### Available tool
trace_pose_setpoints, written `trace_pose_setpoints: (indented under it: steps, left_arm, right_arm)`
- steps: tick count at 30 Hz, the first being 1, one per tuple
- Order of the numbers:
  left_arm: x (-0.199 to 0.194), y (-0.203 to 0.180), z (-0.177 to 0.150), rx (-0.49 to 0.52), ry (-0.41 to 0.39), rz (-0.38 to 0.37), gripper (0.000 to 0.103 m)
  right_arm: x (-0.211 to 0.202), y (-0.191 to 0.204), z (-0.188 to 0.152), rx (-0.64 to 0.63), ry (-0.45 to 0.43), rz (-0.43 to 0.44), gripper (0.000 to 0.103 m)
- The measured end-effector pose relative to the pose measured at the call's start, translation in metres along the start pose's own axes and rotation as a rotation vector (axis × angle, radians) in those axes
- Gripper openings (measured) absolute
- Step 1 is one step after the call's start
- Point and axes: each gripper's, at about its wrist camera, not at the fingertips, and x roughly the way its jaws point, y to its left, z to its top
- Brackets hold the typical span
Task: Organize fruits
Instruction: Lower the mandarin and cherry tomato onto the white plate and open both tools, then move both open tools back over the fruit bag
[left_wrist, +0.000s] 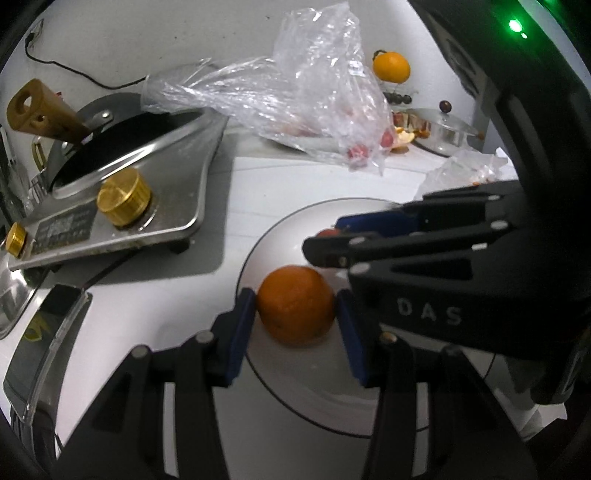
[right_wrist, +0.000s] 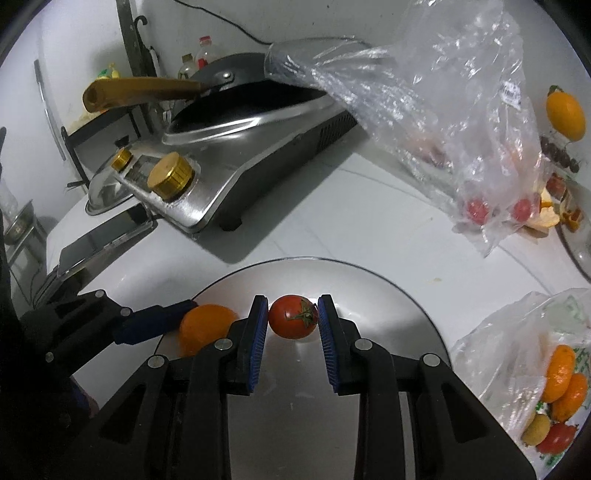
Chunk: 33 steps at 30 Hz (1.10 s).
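Left tongs (left_wrist: 295, 314) clenched on the orange (left_wrist: 295, 309), held over the plate (left_wrist: 258, 251) at the 9 o'clock side. Right tongs (right_wrist: 293, 317) clenched on the small tomato (right_wrist: 293, 316), just above plate centre, orange at its 9 o'clock. Plate set on the white desk (right_wrist: 332, 221), stove (right_wrist: 229, 147) at 11 o'clock, clear plastic bag (right_wrist: 443, 110) at 1 o'clock.

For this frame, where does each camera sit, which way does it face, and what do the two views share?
Left wrist: sits on the left tool, looking down along its fingers at the orange between its pads over the plate; the right tool crosses from the right.
Right wrist: sits on the right tool, looking down at the tomato it grips; the left tool enters from the left.
Shared: plate, orange, stove, clear bag.
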Motion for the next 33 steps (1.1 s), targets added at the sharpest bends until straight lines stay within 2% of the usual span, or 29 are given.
trace_pose_setpoints:
  steps: [6,8,10,27,31,33]
  left_arm:
    - [0.000,0.002,0.001,-0.014,0.007,-0.004,0.047]
    - [-0.002,0.002,0.001,-0.018,0.004,-0.006,0.051]
    - [-0.005,0.001,0.002,-0.017,-0.004,-0.011,0.051]
    - [-0.044,-0.017,0.011,-0.006,-0.077,0.011,0.054]
    - [-0.057,-0.025,0.012,-0.011,-0.103,0.008,0.064]
    - [-0.062,-0.028,0.013,-0.015,-0.110,0.006,0.064]
  right_arm:
    - [0.001,-0.001,0.001,0.009,0.001,0.003,0.031]
    - [0.000,-0.002,0.002,0.010,-0.002,0.000,0.038]
    - [-0.002,-0.002,0.001,0.013,-0.009,-0.002,0.040]
    - [-0.061,-0.006,-0.005,0.002,-0.119,-0.053,0.040]
    - [-0.077,-0.007,-0.009,0.003,-0.138,-0.062,0.040]
    - [-0.085,-0.008,-0.012,0.004,-0.147,-0.067,0.040]
